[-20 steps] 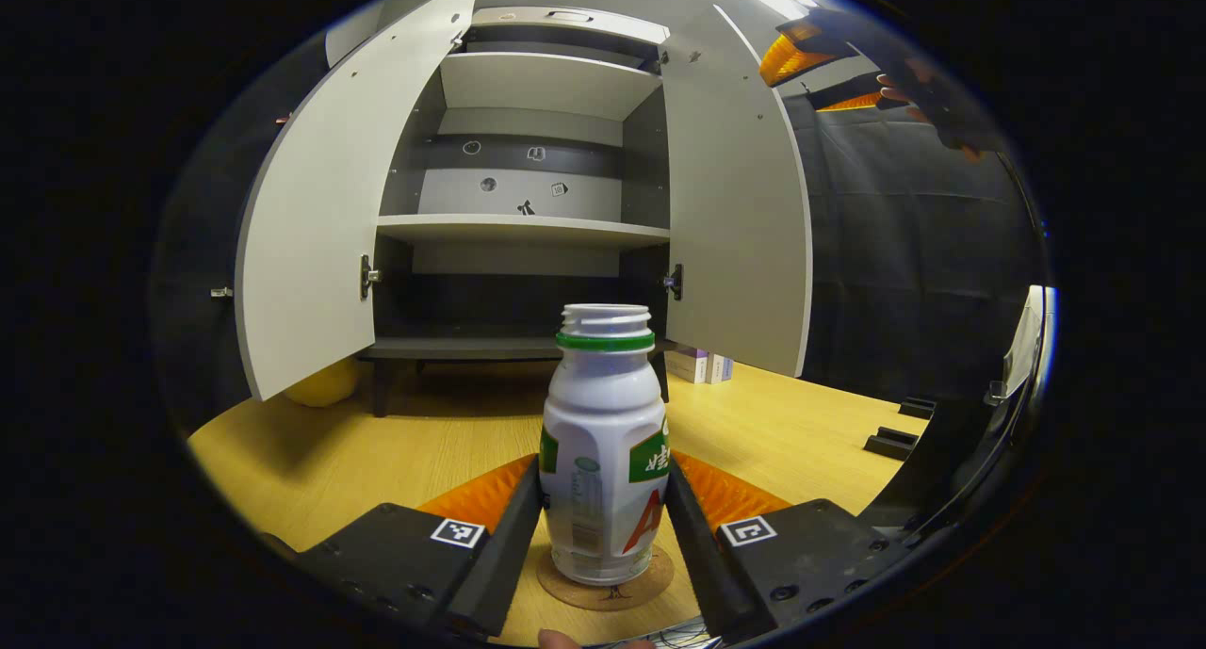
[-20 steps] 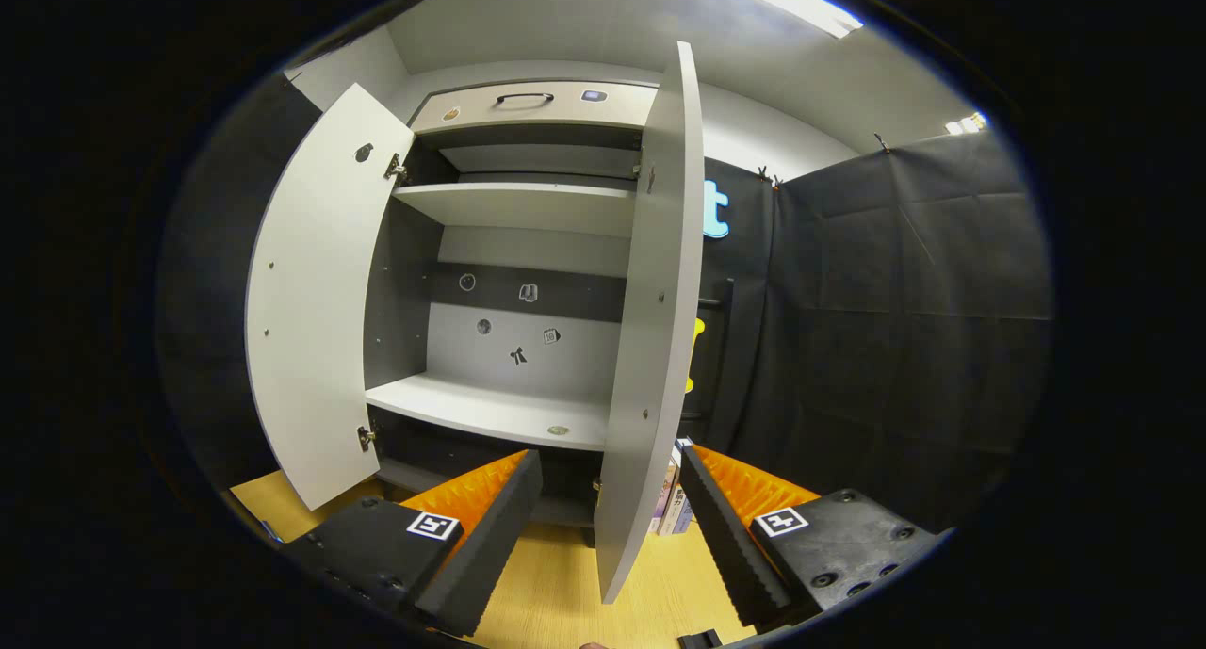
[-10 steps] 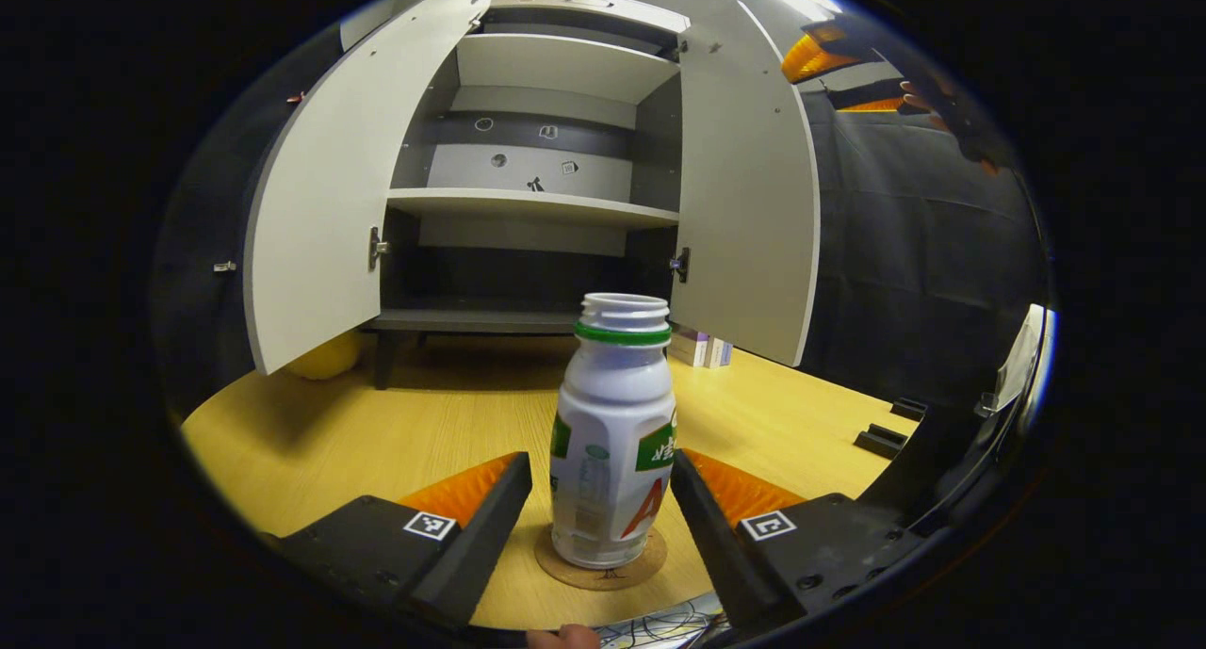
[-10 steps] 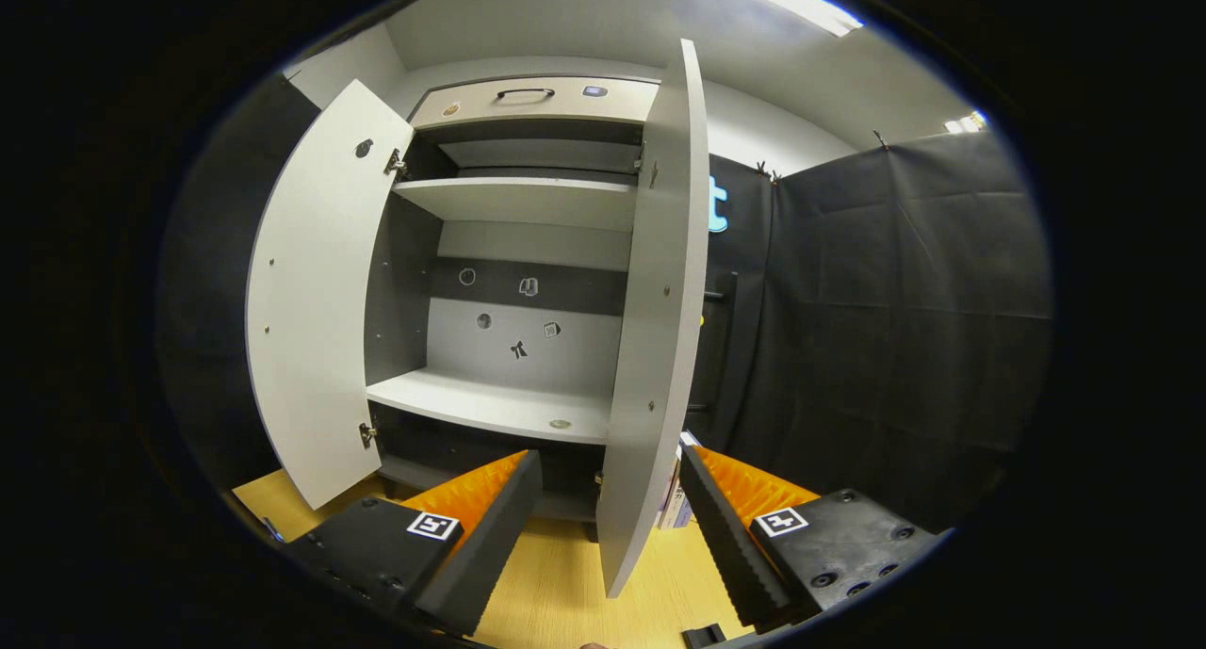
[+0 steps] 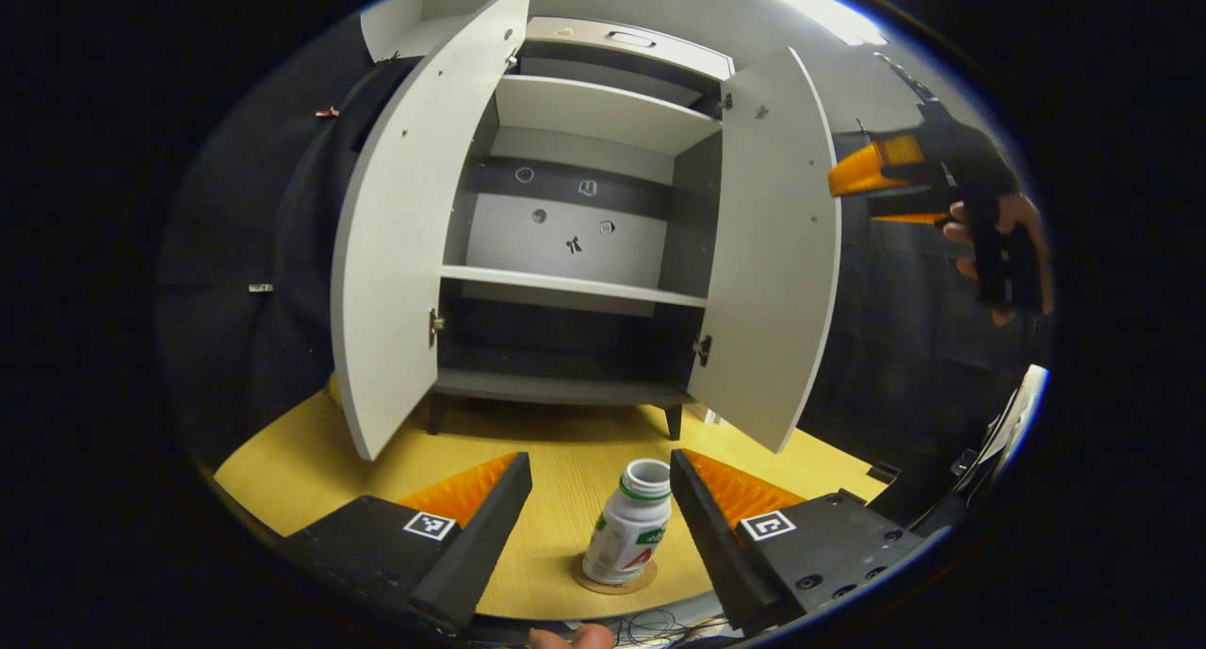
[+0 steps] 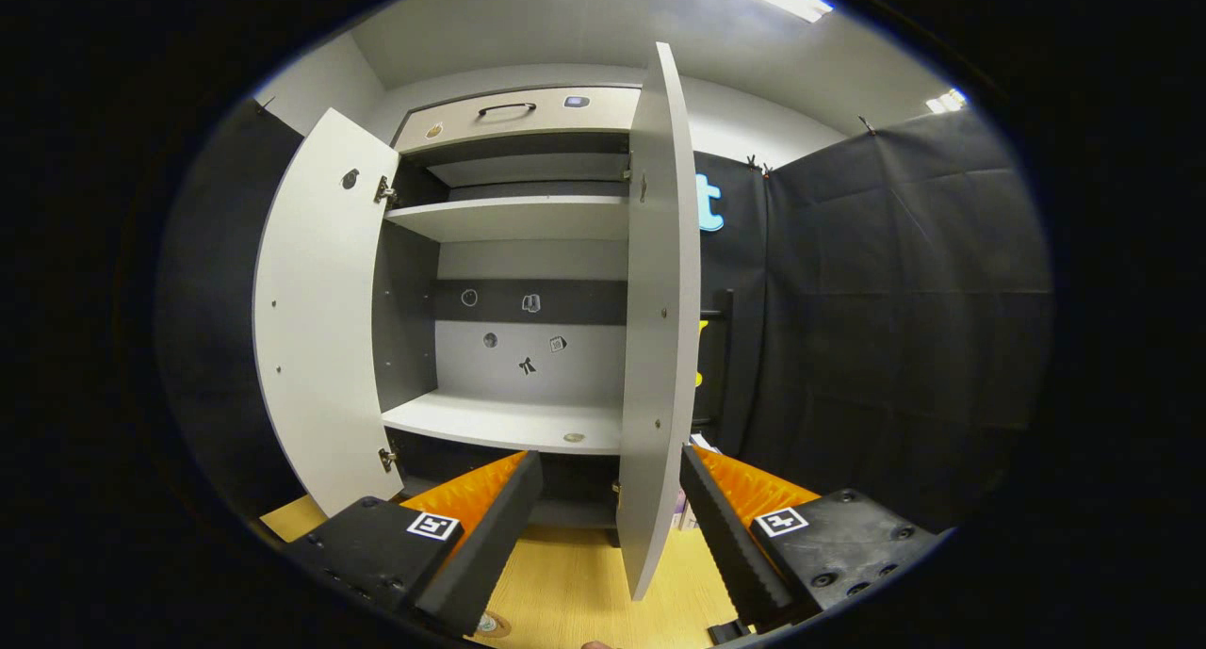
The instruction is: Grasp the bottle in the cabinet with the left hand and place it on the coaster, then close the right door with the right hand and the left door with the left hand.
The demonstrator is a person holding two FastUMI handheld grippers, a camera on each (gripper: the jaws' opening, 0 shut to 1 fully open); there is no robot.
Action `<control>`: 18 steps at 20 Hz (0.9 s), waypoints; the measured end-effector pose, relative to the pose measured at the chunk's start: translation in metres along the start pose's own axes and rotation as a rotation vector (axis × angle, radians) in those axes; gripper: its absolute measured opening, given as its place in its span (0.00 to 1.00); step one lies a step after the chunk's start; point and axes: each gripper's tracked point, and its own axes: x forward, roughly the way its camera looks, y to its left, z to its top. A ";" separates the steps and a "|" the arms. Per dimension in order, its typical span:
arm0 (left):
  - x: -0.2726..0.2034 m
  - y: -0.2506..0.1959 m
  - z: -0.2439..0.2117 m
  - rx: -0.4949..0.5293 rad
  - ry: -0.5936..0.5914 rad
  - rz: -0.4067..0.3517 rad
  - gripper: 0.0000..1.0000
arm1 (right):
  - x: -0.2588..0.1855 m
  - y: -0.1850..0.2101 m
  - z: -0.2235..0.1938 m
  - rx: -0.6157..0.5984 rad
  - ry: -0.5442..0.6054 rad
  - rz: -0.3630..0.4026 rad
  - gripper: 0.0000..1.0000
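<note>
Since a second ago the left tool [image 5: 600, 522] has let go of the bottle [image 5: 630, 525] and pulled up and back, so its fingers now stand spread wide with the bottle small and free between them, upright on the coaster [image 5: 612, 577] on the yellow bench [image 5: 528, 461]. Beyond it the cabinet [image 5: 579, 244] stands with its left door [image 5: 405, 244] and right door [image 5: 768, 263] both swung open. In the right gripper view the right tool [image 6: 611, 527] is open too, its fingers either side of the right door's [image 6: 660, 329] near edge without touching it.
</note>
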 end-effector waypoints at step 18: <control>-0.014 0.084 0.195 0.020 -0.073 0.246 0.94 | 0.048 -0.117 0.017 0.018 0.020 -0.117 0.98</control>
